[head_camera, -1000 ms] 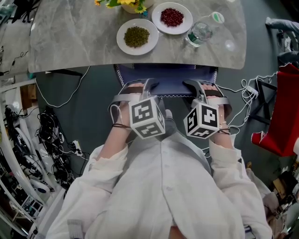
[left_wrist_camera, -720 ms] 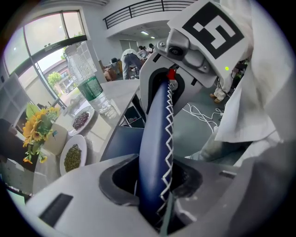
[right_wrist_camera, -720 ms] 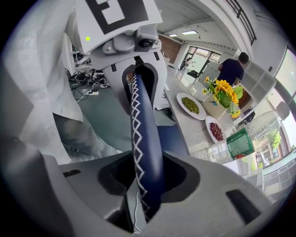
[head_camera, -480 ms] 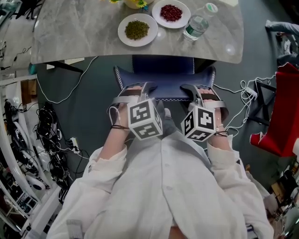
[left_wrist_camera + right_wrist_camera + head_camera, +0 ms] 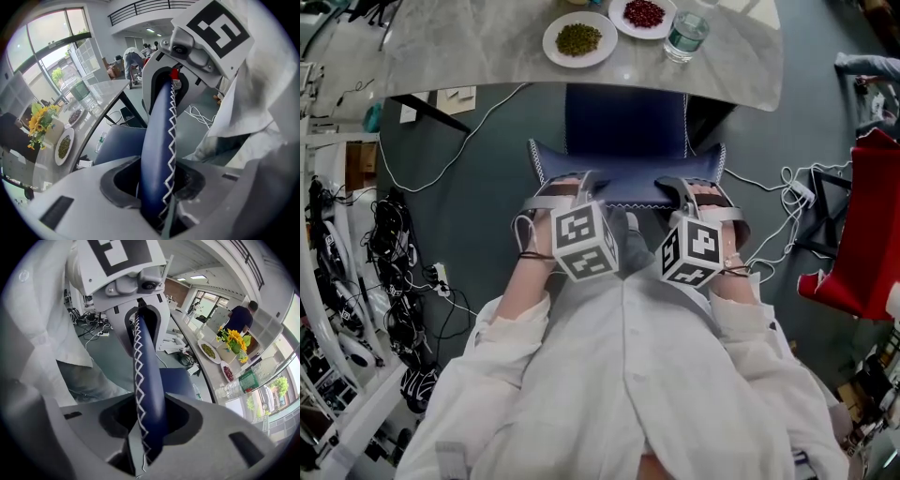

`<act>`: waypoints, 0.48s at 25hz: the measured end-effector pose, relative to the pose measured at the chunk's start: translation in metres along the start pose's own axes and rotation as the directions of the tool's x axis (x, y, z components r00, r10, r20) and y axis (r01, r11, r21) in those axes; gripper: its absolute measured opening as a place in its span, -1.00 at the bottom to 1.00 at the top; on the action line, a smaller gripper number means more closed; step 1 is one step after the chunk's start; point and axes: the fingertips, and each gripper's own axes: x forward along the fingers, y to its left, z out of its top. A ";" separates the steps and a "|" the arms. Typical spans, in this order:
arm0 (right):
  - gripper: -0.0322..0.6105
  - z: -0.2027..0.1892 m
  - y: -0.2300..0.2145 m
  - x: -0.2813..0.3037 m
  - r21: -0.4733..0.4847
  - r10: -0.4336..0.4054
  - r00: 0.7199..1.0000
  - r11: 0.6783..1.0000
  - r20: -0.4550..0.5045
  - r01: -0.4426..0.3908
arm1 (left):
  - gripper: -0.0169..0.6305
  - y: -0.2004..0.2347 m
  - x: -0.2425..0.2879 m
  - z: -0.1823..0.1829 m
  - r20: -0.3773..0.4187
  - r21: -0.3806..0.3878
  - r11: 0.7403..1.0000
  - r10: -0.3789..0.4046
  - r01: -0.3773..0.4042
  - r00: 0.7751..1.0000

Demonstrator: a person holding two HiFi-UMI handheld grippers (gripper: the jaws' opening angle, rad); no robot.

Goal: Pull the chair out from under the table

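The left claw (image 5: 570, 181) and right claw (image 5: 698, 187) point steeply down, side by side at one level. Each is clamped on the chair (image 5: 623, 174) back's top edge.

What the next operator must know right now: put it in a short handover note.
Left gripper: fingers shut on the chair, at the top edge of its back, near the left end.
Right gripper: fingers shut on the same edge, near the right end.
Chair: in front of the person, with most of the seat clear of the table and its far end under the table edge.
Done: both grips, chair partly out.
Left: pull until the seat is clear, then let go.
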 end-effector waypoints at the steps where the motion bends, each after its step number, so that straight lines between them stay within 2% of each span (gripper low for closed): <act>1: -0.51 -0.001 0.006 -0.002 -0.004 0.004 1.000 1.000 0.002 -0.004 | -0.50 -0.007 -0.001 0.000 -0.001 -0.005 1.000 0.003 -0.003 1.000; 12: -0.51 -0.002 0.060 -0.018 -0.036 0.023 1.000 0.999 0.016 -0.022 | -0.50 -0.064 -0.010 -0.009 -0.009 -0.043 0.999 0.015 -0.015 1.000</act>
